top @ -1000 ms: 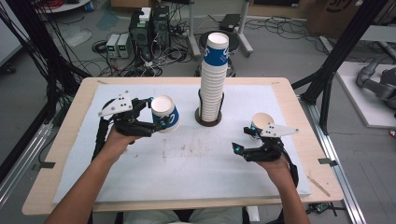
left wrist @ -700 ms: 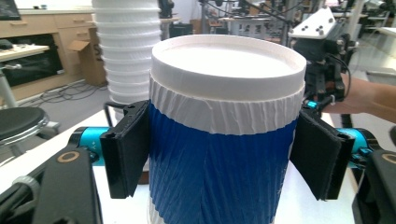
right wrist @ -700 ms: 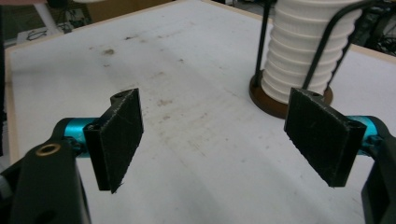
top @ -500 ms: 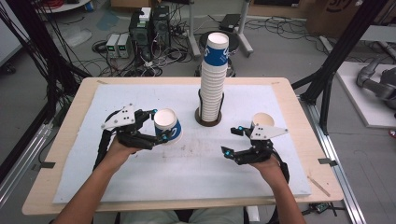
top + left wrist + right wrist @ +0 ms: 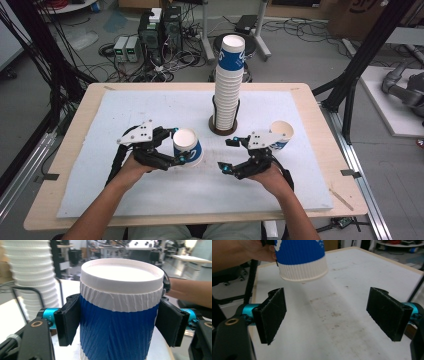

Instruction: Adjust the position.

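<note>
Left gripper (image 5: 179,148) is clamped on a blue-and-white paper cup (image 5: 188,147), pads on its side walls, holding it upright just off the white mat (image 5: 125,115), at about 7 o'clock from the cup stack (image 5: 227,85). Right gripper (image 5: 226,155) has just been opening; jaws stand wide with nothing between them. A second cup (image 5: 281,134) sits at its 2 o'clock, apparently set down.
</note>
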